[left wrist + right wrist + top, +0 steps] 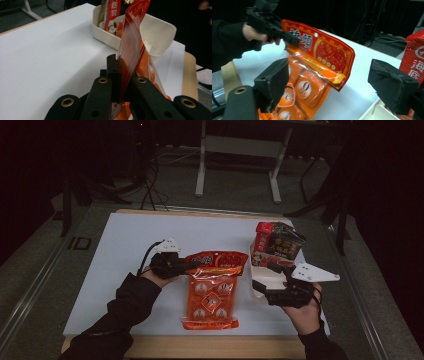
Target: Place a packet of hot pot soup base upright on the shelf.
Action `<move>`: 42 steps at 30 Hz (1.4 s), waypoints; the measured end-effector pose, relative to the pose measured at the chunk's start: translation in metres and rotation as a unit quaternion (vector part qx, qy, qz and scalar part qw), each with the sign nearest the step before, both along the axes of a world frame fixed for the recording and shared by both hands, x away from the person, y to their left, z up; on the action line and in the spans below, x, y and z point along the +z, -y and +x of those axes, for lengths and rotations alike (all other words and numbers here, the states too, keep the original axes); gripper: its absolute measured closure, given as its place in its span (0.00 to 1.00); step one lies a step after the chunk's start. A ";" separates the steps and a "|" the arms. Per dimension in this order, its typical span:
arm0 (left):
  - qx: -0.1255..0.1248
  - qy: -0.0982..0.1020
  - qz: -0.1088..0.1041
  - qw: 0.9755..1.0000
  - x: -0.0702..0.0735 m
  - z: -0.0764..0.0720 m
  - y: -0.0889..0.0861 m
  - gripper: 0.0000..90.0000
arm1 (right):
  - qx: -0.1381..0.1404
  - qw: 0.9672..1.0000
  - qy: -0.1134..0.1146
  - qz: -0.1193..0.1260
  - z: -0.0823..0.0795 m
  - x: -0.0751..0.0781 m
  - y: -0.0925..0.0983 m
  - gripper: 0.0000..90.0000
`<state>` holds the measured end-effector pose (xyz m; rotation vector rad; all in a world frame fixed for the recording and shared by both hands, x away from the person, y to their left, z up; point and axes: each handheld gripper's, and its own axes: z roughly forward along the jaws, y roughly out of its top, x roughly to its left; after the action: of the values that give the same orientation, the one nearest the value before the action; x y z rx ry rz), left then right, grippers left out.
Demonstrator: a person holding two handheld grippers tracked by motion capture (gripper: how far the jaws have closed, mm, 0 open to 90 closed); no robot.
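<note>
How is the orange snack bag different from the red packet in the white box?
The orange snack bag is flat and partly lifted off the white table, pinched by the left gripper; the red packet stands in the white box, untouched. The orange bag looks longer. Both are shiny printed packets.

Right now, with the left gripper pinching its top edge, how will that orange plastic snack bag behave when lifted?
The orange plastic snack bag looks floppy: its top bends up at the left gripper while the rest lies flat. It will probably dangle and swing. The glossy film may be slippery, so it could slide from the shut pads.
</note>
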<state>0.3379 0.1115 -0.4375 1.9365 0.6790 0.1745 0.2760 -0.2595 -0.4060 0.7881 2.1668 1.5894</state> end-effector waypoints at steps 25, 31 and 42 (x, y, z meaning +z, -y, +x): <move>-0.074 0.029 -0.044 0.996 0.021 -0.031 0.002 1.00 | 0.057 0.996 -0.063 -0.030 0.048 -0.028 -0.037 0.39; -0.067 0.031 -0.039 0.997 0.022 -0.034 0.003 1.00 | 0.100 0.992 -0.075 -0.027 0.045 -0.034 -0.045 0.73; -0.072 0.021 -0.061 0.995 0.028 -0.037 -0.005 0.99 | 0.157 0.983 -0.094 -0.019 0.030 -0.011 -0.043 1.00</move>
<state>0.3007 0.1165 -0.4099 1.8502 0.5092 0.0812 0.3062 -0.2161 -0.4171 0.6305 2.5540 1.6685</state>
